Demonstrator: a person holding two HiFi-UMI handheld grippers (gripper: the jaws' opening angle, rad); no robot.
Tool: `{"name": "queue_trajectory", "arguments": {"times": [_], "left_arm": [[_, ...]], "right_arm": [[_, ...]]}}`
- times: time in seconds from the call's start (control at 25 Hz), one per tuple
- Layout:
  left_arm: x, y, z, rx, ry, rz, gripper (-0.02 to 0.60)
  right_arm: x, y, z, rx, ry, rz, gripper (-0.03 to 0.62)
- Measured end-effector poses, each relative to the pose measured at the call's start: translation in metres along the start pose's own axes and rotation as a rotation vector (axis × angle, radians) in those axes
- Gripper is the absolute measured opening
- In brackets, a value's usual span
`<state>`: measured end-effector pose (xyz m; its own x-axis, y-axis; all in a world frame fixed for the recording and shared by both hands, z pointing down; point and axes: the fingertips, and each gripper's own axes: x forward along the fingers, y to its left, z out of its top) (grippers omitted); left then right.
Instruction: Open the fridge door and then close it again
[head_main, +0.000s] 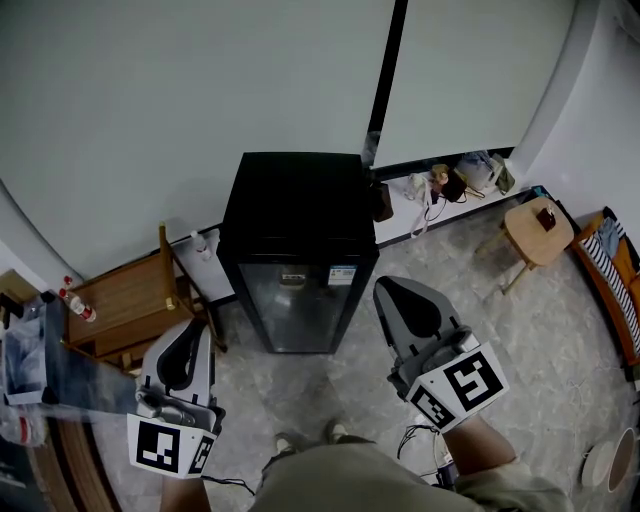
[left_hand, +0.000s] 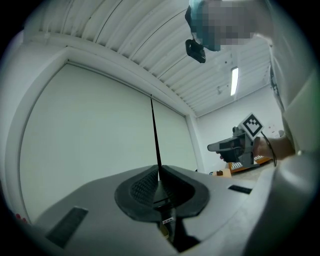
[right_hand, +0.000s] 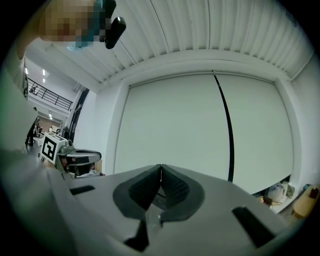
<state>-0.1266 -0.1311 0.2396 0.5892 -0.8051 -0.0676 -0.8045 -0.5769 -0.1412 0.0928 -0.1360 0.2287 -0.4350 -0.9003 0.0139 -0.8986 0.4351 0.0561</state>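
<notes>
A small black fridge (head_main: 296, 240) with a glass door (head_main: 298, 305) stands against the pale wall in the head view; its door is closed. My left gripper (head_main: 183, 352) hovers to the fridge's lower left, jaws shut on nothing. The right gripper (head_main: 400, 300) floats just right of the fridge's front corner, also shut and holding nothing. Neither touches the fridge. In the left gripper view the left gripper (left_hand: 159, 176) points level at the wall, with the right gripper's marker cube (left_hand: 251, 124) off to its right. The right gripper (right_hand: 161, 171) likewise faces the wall in its own view.
A wooden chair (head_main: 135, 300) stands left of the fridge, with a bottle (head_main: 80, 306) on it. A round wooden stool (head_main: 538, 230) sits at right, bags (head_main: 478, 172) along the wall, a striped bench (head_main: 612, 270) at the far right. The floor is grey tile.
</notes>
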Motion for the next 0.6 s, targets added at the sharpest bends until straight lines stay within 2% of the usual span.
{"name": "queue_trajectory", "arguments": {"times": [0.16,0.36,0.6], "left_arm": [[0.004,-0.014,-0.005,0.014,0.011,-0.007,0.025],[0.009,-0.032,-0.021,-0.019,0.024,-0.033,0.025],[0.013,-0.046,-0.047,-0.036,0.077,-0.049,0.025]], "right_arm": [[-0.013,0.005,-0.012,0.018,0.022,0.023,-0.003],[-0.019,0.003,-0.031,0.034,0.043,0.051,-0.003],[-0.022,-0.002,-0.066,0.063,0.114,0.063,-0.003]]}}
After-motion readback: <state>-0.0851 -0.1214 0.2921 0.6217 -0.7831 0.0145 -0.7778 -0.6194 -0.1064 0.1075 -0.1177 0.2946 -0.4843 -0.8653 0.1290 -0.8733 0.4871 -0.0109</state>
